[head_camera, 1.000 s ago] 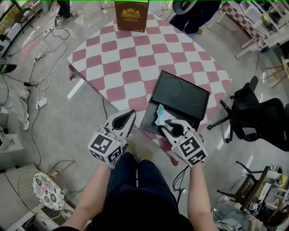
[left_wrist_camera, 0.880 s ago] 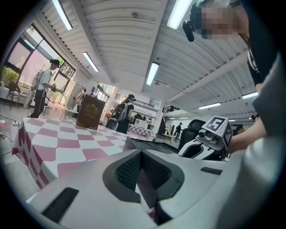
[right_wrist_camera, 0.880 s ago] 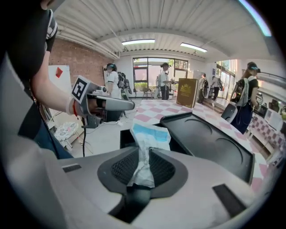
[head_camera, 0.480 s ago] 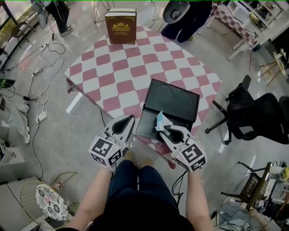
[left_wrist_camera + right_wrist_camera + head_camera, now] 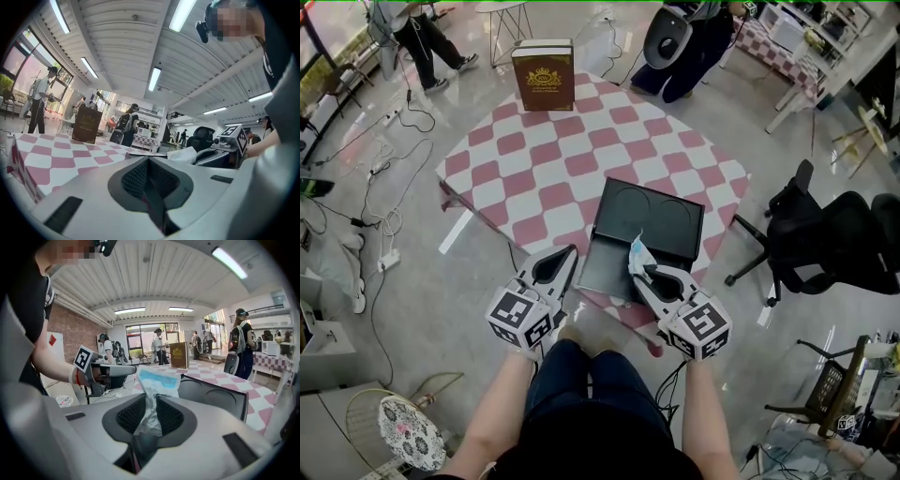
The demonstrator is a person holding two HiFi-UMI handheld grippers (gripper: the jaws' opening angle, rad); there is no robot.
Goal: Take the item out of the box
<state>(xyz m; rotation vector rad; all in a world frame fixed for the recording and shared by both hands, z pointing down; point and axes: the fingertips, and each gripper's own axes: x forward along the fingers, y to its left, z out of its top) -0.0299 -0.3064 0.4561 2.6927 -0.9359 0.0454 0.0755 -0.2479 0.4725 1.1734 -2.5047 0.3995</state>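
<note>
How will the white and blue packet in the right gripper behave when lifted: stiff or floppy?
Probably floppy: the packet crumples and narrows where the right gripper pinches it. Likely light, since its free end stands up unsupported. The glossy film may slip in a loose grip.

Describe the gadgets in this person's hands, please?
The left gripper and right gripper are light grey, beak-shaped shells with dark mesh hollows. Each carries a cube with black-and-white square markers. Forearms are bare; a red band circles the left wrist.
</note>
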